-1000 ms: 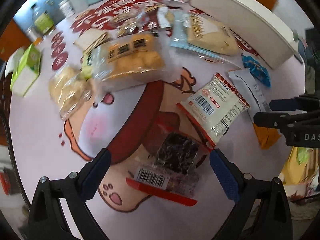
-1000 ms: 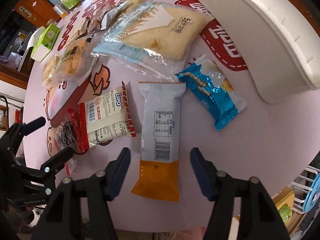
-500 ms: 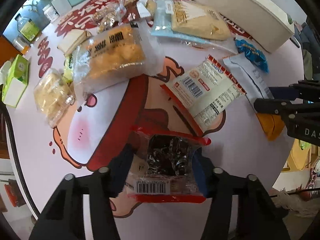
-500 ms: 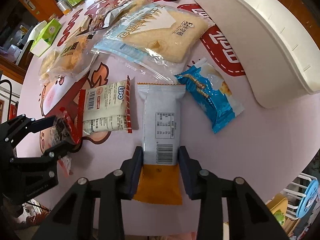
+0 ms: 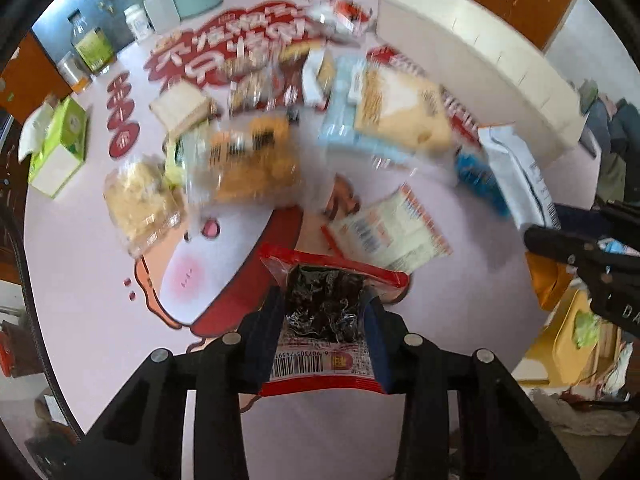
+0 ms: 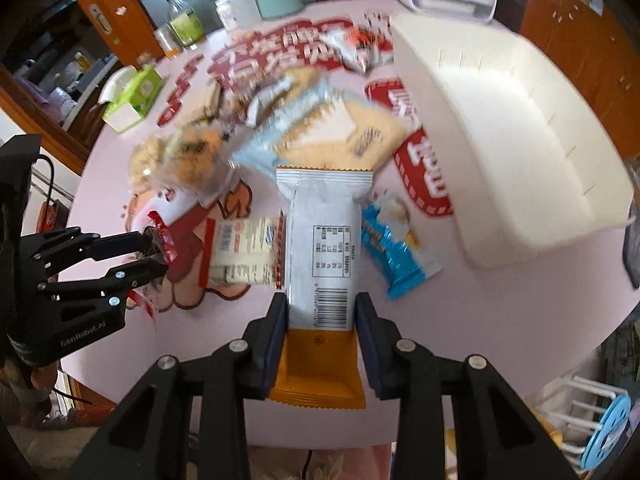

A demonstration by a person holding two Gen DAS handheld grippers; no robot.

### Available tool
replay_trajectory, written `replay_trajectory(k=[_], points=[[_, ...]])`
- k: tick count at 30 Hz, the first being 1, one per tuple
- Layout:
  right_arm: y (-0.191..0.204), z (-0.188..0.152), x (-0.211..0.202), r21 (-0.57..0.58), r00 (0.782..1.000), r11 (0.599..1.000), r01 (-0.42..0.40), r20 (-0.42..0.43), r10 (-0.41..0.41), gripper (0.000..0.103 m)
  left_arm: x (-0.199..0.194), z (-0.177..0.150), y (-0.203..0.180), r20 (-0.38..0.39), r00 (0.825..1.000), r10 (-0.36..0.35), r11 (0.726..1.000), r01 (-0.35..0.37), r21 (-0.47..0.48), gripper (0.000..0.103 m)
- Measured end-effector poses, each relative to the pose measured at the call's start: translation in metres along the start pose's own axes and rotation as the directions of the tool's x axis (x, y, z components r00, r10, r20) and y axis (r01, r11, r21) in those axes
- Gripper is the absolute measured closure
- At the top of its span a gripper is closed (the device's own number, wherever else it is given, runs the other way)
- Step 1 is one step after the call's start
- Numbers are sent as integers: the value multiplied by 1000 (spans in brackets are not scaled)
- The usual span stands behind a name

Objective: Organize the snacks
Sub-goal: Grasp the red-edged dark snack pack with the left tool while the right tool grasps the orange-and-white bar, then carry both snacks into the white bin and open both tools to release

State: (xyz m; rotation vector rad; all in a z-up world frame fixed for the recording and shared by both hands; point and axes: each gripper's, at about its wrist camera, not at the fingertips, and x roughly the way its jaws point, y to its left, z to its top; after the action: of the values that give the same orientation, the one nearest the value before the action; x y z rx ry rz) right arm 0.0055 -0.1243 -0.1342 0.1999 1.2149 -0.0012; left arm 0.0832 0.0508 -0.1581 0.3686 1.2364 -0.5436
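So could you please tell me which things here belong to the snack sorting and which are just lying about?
Job:
- red-edged dark snack pack, in left claw
- white-and-orange packet, in right claw
- white bin
- blue wrapper

Lying about:
- green tissue box
- bottles

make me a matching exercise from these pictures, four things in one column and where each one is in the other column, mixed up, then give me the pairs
Things:
1. red-edged dark snack packet
2. white and orange packet
3. blue packet
4. green tissue box

Places:
A. lying beside the white bin
B. gripped by the left gripper
C. far side of the table, near the bottles
D. gripped by the right gripper

Pairs: 1-B, 2-D, 3-A, 4-C
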Motion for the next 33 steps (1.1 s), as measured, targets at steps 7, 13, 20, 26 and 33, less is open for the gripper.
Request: replay_trajectory(k=[7, 13, 20, 26, 33], points=[[-16, 20, -45, -48, 994, 999, -23, 110, 28, 69, -57, 49, -32, 157, 987, -23, 1000, 23, 3, 66], [-52, 38, -87, -45, 976, 999, -15, 216, 24, 69, -90, 102, -82, 267, 962, -50, 999, 46, 24, 66], [-115, 62, -110, 14, 952, 999, 42, 304, -44, 68, -82, 166, -139, 293, 955, -40, 999, 34, 25, 66], [-172, 88, -95, 62, 952, 995, 77, 291, -92, 68, -45, 210, -178, 257, 966, -13, 1000, 14, -2, 66], [-212, 103, -68, 91, 961, 990, 105, 246, -124, 67, 4, 236, -205, 160, 987, 16, 1000, -12, -23, 66]])
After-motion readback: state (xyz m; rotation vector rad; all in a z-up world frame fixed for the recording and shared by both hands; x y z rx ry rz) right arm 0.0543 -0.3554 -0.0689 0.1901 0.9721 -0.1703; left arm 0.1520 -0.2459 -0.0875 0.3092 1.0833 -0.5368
